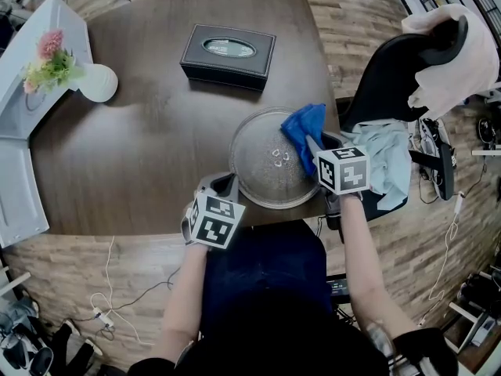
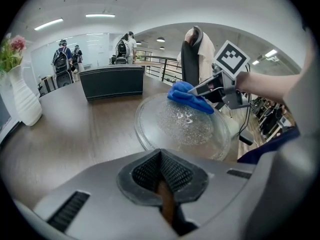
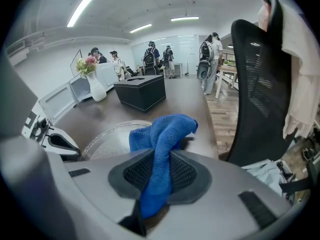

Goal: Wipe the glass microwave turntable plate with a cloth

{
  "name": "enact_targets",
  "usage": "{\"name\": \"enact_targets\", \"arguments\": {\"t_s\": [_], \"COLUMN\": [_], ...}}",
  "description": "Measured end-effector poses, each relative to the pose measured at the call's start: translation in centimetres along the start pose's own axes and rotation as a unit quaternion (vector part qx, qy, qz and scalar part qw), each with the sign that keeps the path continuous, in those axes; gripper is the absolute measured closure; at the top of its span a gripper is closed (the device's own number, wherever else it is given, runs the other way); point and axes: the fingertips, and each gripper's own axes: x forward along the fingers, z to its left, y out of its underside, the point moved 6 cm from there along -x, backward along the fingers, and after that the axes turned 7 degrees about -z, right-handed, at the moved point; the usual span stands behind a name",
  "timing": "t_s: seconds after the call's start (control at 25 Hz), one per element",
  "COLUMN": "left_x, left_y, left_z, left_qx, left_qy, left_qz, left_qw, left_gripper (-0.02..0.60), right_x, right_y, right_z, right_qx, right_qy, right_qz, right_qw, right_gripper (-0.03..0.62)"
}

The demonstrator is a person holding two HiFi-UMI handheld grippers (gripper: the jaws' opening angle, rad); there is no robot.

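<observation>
Seems barely begun: clamps blue cloth (image 1: 304, 128) in right tool (image 1: 317, 149) at glass plate's (image 1: 258, 159) right rim; holds left tool (image 1: 221, 186) closed, empty, beside plate's near-left rim; leaves most glass unwiped.

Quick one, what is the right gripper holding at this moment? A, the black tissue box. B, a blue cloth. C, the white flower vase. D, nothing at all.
B: in the right gripper view, the right gripper has its jaws closed on the blue cloth, whose free end lies at the rim of the glass plate.
</observation>
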Motion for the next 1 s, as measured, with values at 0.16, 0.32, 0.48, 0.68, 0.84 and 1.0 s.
{"name": "enact_targets", "arguments": {"t_s": [0.16,0.32,0.48,0.68,0.84,1.0], "left_x": [0.0,-0.1,0.0,0.0,0.0,0.0], "left_y": [-0.3,-0.2,-0.2,-0.2,0.0,-0.2], "left_z": [0.1,0.1,0.1,0.2,0.2,0.2], "left_qx": [0.005,0.004,0.004,0.004,-0.002,0.000], "left_qy": [0.002,0.000,0.002,0.003,0.007,0.009], "left_qz": [-0.009,-0.004,-0.005,-0.008,-0.003,-0.005], "left_qw": [0.9999,1.0000,1.0000,1.0000,1.0000,0.9999], "left_gripper": [0.578,0.578,0.578,0.578,0.578,0.578], "right_x": [-0.4,-0.8,-1.7,-4.1,-5.2,-5.1], "right_y": [-0.2,-0.3,-0.7,-2.5,-3.0,-1.8], "right_z": [-1.6,-3.2,-4.1,-2.3,1.7,7.1], "right_qx": [0.001,0.007,0.021,0.051,0.065,0.070], "right_qy": [0.028,0.059,0.103,0.084,0.017,-0.058], "right_qz": [-0.003,-0.012,-0.040,-0.094,-0.116,-0.105], "right_qw": [1.000,0.998,0.994,0.991,0.991,0.990], "right_gripper": [0.525,0.522,0.523,0.525,0.525,0.526]}}
